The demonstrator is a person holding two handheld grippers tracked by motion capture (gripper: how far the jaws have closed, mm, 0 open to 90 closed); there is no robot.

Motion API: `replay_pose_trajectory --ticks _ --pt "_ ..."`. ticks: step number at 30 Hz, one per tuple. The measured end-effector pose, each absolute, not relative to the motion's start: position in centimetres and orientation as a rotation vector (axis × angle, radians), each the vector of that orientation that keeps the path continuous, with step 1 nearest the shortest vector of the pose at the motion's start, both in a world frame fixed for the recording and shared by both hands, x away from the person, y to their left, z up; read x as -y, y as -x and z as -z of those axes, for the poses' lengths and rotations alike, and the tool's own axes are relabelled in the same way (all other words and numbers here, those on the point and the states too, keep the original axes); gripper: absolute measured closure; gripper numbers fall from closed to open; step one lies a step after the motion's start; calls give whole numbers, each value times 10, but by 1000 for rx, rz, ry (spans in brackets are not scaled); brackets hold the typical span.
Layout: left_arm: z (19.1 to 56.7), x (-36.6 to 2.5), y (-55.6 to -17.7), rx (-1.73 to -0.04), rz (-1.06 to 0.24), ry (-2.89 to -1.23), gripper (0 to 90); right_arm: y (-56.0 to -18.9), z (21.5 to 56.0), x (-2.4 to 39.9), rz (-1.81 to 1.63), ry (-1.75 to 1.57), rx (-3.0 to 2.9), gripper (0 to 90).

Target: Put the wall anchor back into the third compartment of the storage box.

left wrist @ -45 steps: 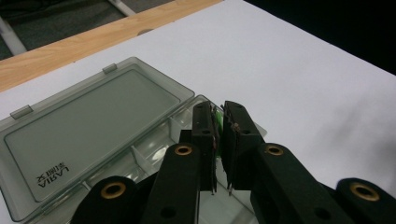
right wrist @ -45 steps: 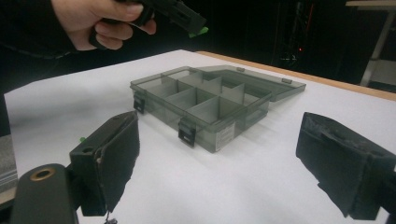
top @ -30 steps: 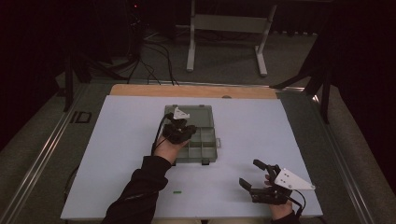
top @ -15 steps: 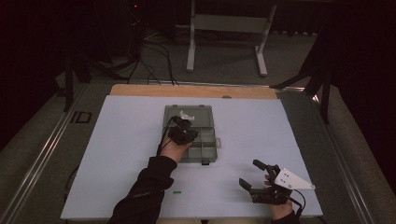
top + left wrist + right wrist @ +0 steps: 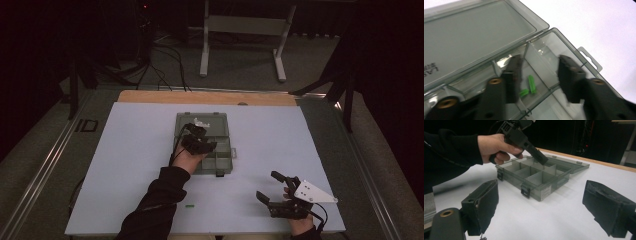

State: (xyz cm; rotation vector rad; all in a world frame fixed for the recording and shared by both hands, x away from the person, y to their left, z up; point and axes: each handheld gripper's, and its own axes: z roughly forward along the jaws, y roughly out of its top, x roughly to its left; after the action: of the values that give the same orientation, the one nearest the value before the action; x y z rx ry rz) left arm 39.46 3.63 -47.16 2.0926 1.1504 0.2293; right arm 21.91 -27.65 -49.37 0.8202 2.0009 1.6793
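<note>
a small green piece (image 5: 189, 205) lies alone on the white table sheet (image 5: 135, 150), near the front edge and just right of the person's dark sleeve (image 5: 155, 205); the left gripper (image 5: 198, 141) hangs over the smoky clear compartment box (image 5: 223, 150), tips dipped into one of its cells; its jaws have just been opening and now stand part-way apart with nothing pressed between them; in the left gripper view two green plastic pieces (image 5: 529, 87) rest loose on the floor of that cell, between the jaws; the box lid (image 5: 474, 37) lies folded flat open behind; well to the right, the right gripper (image 5: 272, 187) sits low near the front edge, jaws wide and holding nothing.
</note>
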Motion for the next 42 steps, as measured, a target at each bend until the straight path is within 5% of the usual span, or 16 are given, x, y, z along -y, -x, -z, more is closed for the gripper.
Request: replay_pose_trajectory --ticks 7,15,42 --pt "465 -37 -390 -1137 -254 -2132 146 -219 493 276 -1677 -823 -2003 135" --pt "458 -45 -386 -1085 -199 -2131 8 -218 493 276 -1676 -820 -2003 135" --pt "428 -85 -336 -822 -164 -2143 0 -218 493 274 -1670 -819 -2005 135"
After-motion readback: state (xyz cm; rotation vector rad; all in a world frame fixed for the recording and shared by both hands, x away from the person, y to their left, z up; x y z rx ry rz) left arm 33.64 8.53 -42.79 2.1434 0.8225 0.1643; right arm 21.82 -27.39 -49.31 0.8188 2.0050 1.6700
